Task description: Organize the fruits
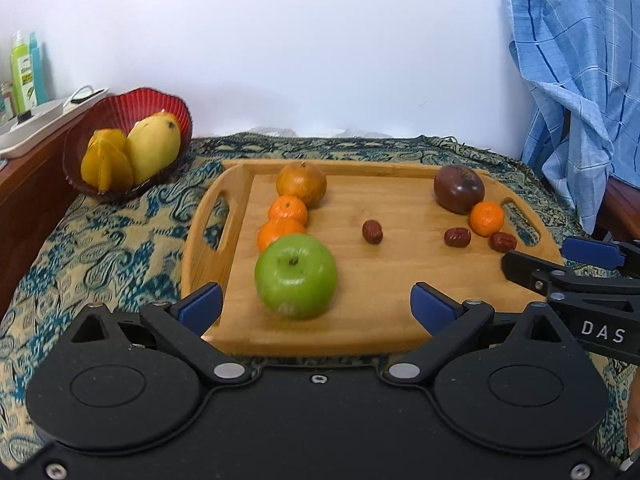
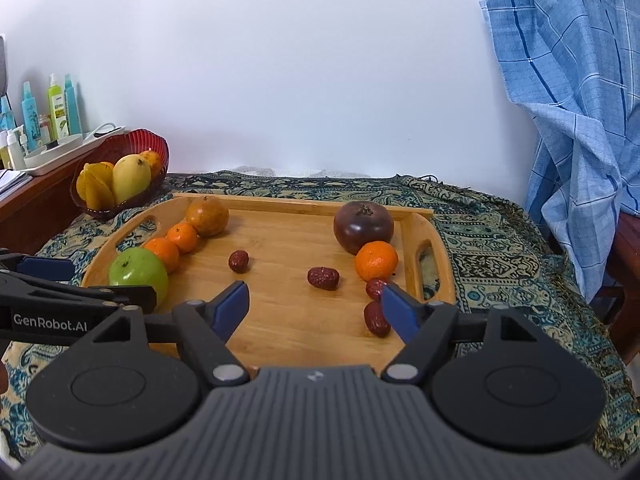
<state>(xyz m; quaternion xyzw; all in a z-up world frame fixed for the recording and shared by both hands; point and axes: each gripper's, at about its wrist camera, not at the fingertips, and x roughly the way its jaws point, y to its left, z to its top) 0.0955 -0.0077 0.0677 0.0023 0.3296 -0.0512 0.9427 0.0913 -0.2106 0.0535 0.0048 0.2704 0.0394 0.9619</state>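
Both left gripper [image 1: 316, 304] and right gripper [image 2: 314, 308] gape empty; nudged, the round green apple [image 1: 296, 276] might roll off the wooden tray [image 1: 400, 320]

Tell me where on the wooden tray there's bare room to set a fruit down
The widest bare patch on the wooden tray is its near middle, between the green apple and the near dates. Another runs along the back, between the brown round fruit and the dark purple fruit. The left edge's fruit row and the right end's cluster are crowded.
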